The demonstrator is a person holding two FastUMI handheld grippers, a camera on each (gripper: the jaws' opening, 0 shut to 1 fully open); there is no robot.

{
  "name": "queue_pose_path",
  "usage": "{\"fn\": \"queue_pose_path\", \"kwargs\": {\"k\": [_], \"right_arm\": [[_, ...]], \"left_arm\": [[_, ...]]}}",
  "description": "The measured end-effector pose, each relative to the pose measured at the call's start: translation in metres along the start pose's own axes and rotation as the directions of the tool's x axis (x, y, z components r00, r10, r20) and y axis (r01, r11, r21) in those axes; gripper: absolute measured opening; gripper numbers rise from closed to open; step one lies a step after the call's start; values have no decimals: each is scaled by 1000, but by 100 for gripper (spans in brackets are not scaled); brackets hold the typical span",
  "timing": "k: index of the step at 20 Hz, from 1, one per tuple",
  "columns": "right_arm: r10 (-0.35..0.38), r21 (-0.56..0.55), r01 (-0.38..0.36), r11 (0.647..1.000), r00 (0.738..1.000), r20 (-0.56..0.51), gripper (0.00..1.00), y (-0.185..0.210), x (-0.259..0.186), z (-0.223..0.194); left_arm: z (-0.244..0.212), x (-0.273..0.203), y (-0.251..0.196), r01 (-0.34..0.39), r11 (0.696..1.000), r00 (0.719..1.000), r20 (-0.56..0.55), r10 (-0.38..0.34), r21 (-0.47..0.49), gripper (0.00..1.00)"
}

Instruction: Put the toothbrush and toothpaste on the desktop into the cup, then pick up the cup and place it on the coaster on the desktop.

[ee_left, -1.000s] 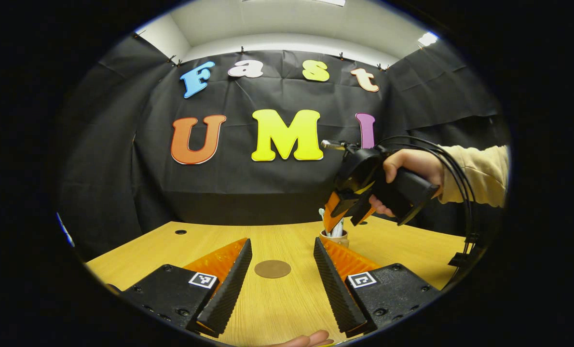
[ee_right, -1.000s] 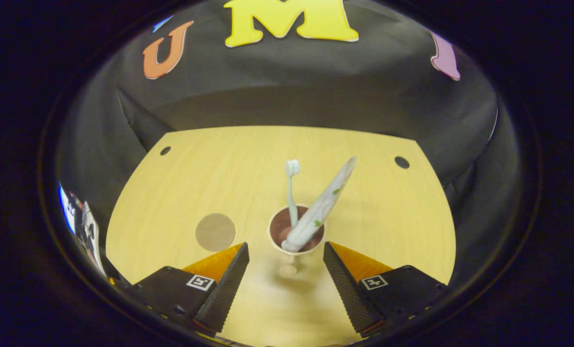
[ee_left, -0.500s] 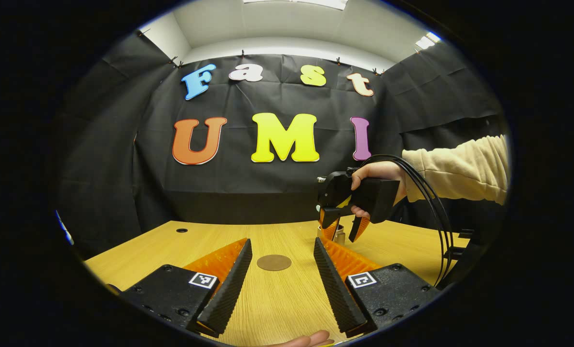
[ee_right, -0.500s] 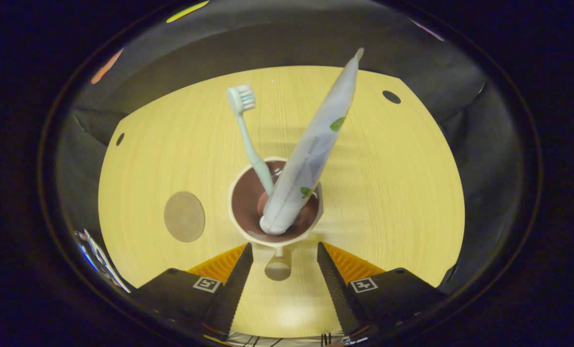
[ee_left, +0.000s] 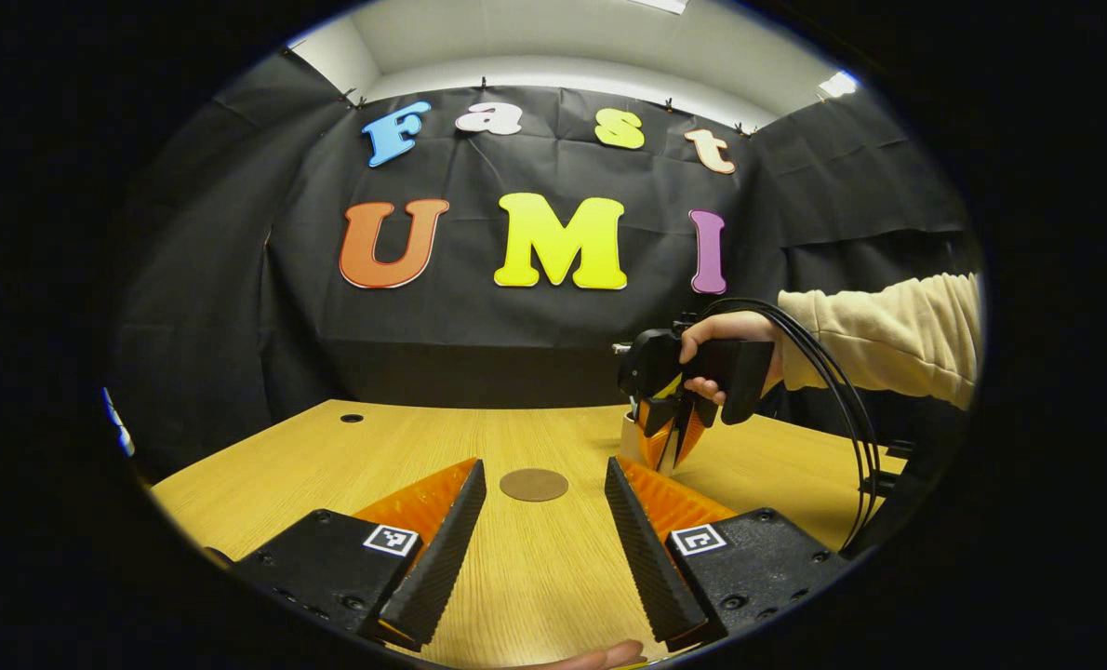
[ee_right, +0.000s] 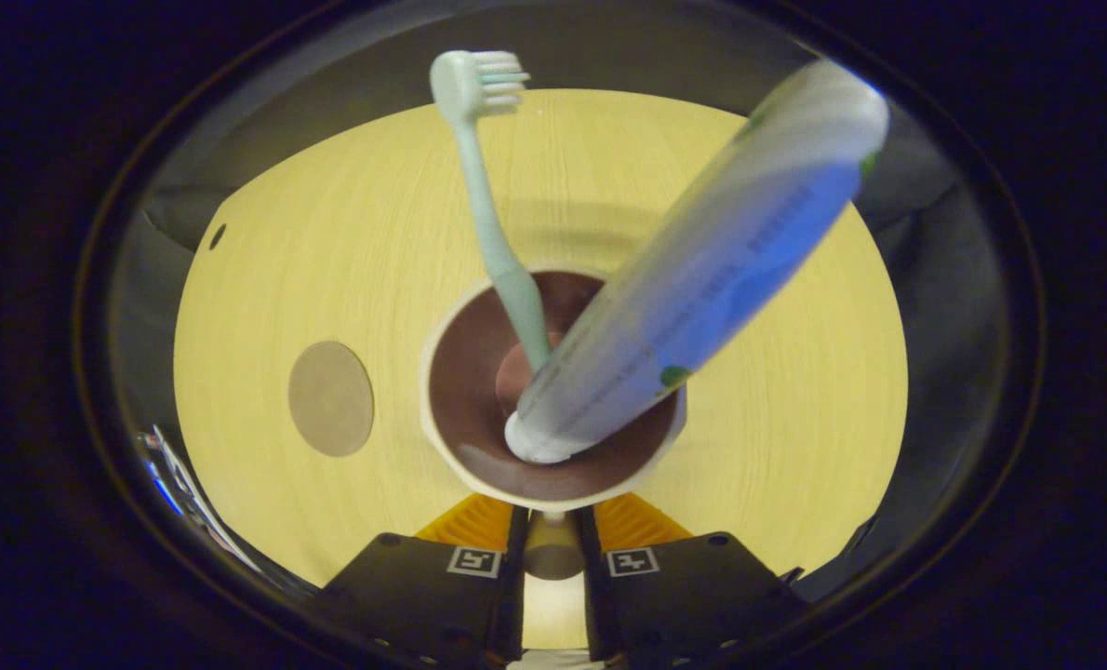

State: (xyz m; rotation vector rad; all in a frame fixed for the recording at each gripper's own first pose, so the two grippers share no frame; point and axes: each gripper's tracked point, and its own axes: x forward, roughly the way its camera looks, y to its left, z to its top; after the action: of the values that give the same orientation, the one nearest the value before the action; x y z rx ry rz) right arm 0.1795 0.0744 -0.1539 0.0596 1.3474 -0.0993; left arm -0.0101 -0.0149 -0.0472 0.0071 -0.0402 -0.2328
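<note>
**Right gripper clamped on the cup handle; coaster waits off to its left**

We have the toothbrush [ee_right: 488,205] and toothpaste [ee_right: 702,270] standing in the cup [ee_right: 553,372], both leaning outward against the rim, heads up. We judge the loading part done, so what remains is the lift and carry.

Right gripper [ee_right: 553,549]: its fingers are drawn in close on the cup's small handle [ee_right: 553,549], one on each side, pressing on it. The handle is the only part that sticks out toward the gripper, which is likely why we take the cup there and not by the wide rim. The cup sits directly ahead of the fingertips, touching them, its base on the table [ee_right: 330,261].

The coaster [ee_right: 330,398] lies bare on the table, ahead and left of the right gripper, apart from the cup.

Left gripper [ee_left: 544,540]: fingers spread wide, nothing between them, held low over the table. From its view the coaster [ee_left: 534,484] lies straight ahead; the right gripper [ee_left: 670,437] and the hand [ee_left: 730,349] holding it are ahead to the right.

Risk, as we judge it: the tall leaning tube could tip the cup under a handle-only hold.
</note>
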Motion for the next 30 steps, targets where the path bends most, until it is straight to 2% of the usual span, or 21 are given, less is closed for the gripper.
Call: {"fn": "queue_pose_path", "kwargs": {"k": [4,8,11,24,30], "right_arm": [[11,-10,-10,1000,1000,28,25,0,-4,2],[1,-39,1,999,999,45,19,-1,-4,1],[32,-47,-29,998,998,55,20,4,-5,0],[73,-209,-48,977,991,115,19,0,0,9],[101,-296,-70,953,991,93,19,-2,1,13]], "left_arm": [[-2,0,1,-2,1000,1000,8,2,4,83],[-4,0,-2,4,1000,1000,9,-5,11,83],[-3,-3,-8,17,1000,1000,17,-18,17,83],[-12,-13,-6,53,998,998,43,-54,17,83],[-17,-15,28,-14,1000,999,36,13,14,83]]}}
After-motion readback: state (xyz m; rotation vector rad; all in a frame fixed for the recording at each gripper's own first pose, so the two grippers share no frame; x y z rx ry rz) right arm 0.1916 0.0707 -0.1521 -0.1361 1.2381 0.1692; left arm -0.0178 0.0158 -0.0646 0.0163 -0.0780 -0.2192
